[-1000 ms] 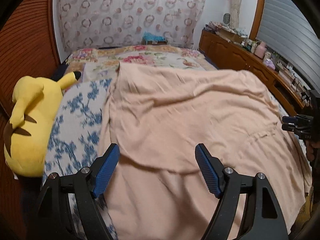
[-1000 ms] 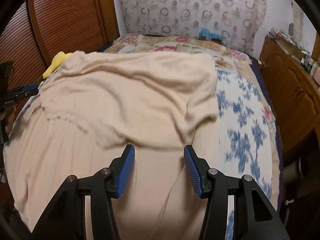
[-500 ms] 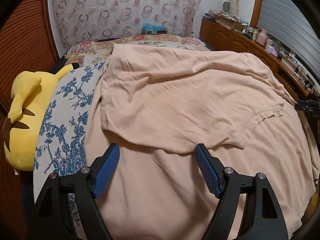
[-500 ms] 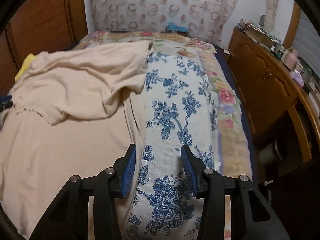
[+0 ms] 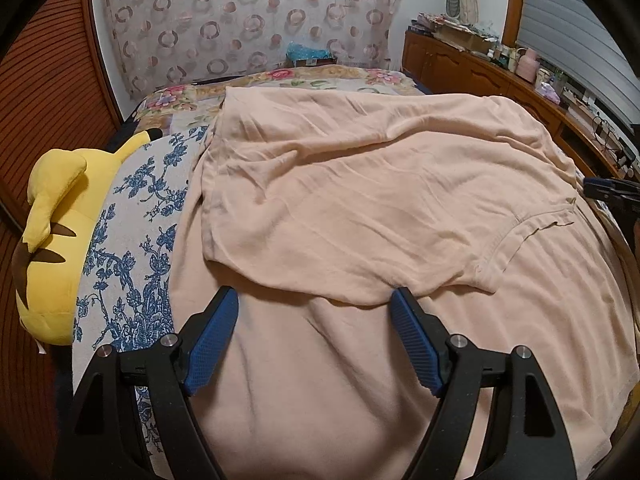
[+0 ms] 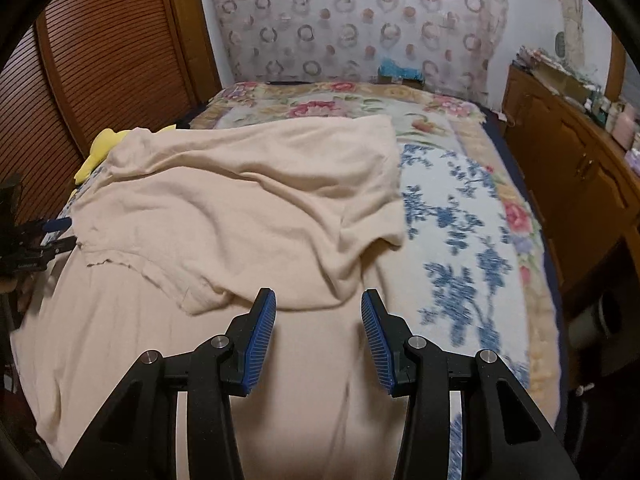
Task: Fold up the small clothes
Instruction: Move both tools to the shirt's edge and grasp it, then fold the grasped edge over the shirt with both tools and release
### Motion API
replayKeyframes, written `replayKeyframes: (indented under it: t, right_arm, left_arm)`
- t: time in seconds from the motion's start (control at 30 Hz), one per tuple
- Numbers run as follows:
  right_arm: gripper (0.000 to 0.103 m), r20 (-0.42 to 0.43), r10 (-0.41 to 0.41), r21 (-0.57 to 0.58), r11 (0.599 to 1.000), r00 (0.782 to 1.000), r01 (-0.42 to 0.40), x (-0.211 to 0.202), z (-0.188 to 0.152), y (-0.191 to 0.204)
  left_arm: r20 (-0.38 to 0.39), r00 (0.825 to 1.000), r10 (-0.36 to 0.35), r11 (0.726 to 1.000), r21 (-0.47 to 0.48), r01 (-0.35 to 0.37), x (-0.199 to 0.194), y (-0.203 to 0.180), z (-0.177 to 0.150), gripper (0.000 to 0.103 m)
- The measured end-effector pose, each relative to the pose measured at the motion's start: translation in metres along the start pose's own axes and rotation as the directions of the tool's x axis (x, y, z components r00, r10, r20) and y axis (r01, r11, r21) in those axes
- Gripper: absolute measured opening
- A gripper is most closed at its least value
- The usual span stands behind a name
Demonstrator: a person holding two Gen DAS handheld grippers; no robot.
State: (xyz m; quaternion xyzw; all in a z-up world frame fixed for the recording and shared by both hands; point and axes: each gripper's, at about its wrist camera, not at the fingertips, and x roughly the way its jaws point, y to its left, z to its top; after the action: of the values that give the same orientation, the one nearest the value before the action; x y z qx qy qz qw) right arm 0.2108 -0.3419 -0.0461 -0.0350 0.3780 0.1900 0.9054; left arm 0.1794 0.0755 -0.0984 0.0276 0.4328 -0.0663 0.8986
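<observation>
A peach T-shirt [image 5: 360, 200] lies on the bed, its far half folded over the near half, with the folded edge and a sleeve hem toward me. It also shows in the right wrist view [image 6: 240, 216]. My left gripper [image 5: 314, 320] is open and empty, hovering just over the shirt at the fold's near edge. My right gripper [image 6: 318, 320] is open and empty above the shirt's near right part. The right gripper's tips show at the right edge of the left wrist view [image 5: 612, 190]; the left gripper shows at the left edge of the right wrist view [image 6: 36, 240].
A yellow plush toy [image 5: 52, 232] lies at the bed's left side. A blue floral bedspread [image 6: 460, 240] covers the bed. A wooden cabinet [image 6: 580, 168] with clutter runs along the right. Slatted wooden doors [image 6: 100, 60] stand at the left.
The right gripper swung right toward the bedspread, then back left over the shirt. The left gripper moved slightly forward; the folded shirt has settled flatter.
</observation>
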Motion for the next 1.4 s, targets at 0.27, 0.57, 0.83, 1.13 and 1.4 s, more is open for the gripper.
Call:
replayKeyframes:
  t: [0.27,0.57,0.83,1.13,1.4]
  right_arm:
    - [0.046,-0.018,-0.031,0.038,0.999,0.999,0.032,0.031,0.019,-0.022]
    - [0.037,-0.005,-0.070,-0.012,0.997,0.998,0.070,0.045,0.025,0.005]
    - [0.003,-0.005,-0.044,-0.097,0.994,0.999,0.044,0.041,0.026,0.023]
    - [0.002,0.130,-0.004,-0.138,0.990,0.992,0.022,-0.002,0.022,0.040]
    - [0.002,0.214,0.047,-0.144,0.989,0.976,-0.016,-0.069,-0.008,0.039]
  left_arm:
    - [0.000,1.000,-0.012,0.999,-0.052,0.012,0.000,0.013,0.005,0.080]
    - [0.011,0.999,-0.041,0.991,-0.129,0.043,0.008,0.038,0.022,0.054]
    - [0.004,1.000,-0.004,0.996,-0.091,0.004,0.013,0.035,0.029,0.028]
    - [0.115,0.993,-0.023,0.996,-0.078,0.032,-0.032,0.035,0.028,0.003]
    - [0.212,0.975,-0.061,0.995,-0.062,0.076,-0.094,0.035,0.013,0.003]
